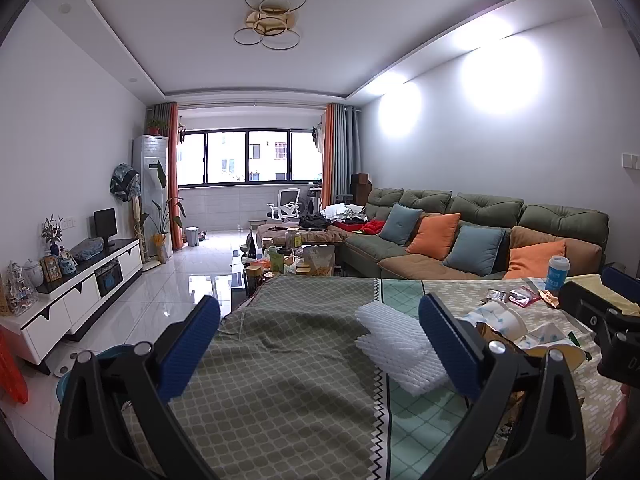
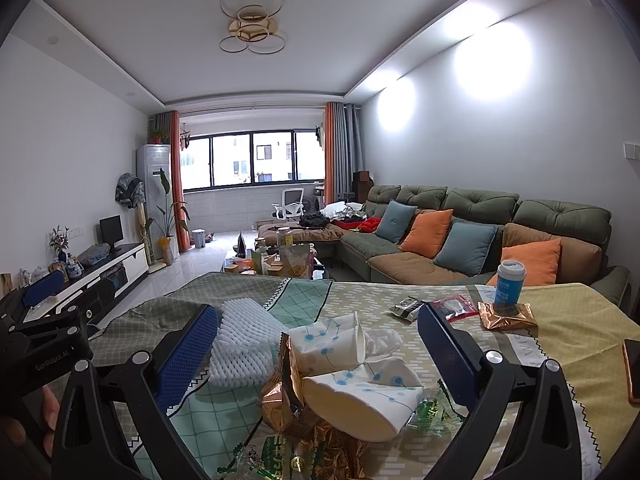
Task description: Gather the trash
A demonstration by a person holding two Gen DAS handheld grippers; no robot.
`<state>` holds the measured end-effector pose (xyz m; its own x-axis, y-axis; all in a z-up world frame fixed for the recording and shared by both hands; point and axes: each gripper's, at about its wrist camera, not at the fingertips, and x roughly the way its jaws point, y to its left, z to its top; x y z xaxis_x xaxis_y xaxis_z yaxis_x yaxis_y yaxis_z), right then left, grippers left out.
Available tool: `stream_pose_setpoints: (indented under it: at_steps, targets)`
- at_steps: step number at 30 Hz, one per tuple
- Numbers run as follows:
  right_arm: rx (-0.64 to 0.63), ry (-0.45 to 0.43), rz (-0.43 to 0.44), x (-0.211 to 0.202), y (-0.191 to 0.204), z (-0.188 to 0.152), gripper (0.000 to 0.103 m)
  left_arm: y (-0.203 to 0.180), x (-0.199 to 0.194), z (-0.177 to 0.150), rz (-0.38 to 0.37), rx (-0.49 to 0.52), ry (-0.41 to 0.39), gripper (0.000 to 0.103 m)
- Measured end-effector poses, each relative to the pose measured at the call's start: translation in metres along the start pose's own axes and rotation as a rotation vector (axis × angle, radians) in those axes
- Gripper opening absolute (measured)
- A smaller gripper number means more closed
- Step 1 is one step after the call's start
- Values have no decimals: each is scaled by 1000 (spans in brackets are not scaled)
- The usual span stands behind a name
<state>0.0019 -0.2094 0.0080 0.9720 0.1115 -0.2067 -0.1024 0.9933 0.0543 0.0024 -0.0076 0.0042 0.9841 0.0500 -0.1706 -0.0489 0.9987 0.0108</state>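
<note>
My left gripper (image 1: 320, 332) stands wide open over the patterned tablecloth (image 1: 280, 380), nothing between its blue pads. From its own camera the white foam netting (image 1: 396, 344) lies at about two o'clock, partly behind the right-hand pad; I cannot tell whether it touches. The trash heap shows only as a sliver at three o'clock, half hidden by my right gripper's black frame.

My right gripper (image 2: 318, 332) is spread wide too, holding nothing. Its camera shows what the left one misses: two crushed paper cups (image 2: 352, 360) dead centre between the fingers, lying on crumpled gold foil wrappers (image 2: 288, 404), with green plastic wrappers (image 2: 432, 408) at five and six o'clock. The foam netting sits at ten o'clock, just beside the left pad. Further off at one o'clock stand a blue lidded cup (image 2: 509, 284) on a gold packet (image 2: 508, 316), a red packet (image 2: 454, 306) and a dark sachet (image 2: 408, 306). A phone (image 2: 632, 368) peeks in at three o'clock.
</note>
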Motion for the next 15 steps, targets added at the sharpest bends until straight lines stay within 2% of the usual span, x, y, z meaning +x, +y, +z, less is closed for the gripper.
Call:
stream_pose_setpoints:
  at_steps: [15]
  targets:
    - [4,-1,0,0,0,0,99,-1,0,0,-2,-5,2,100]
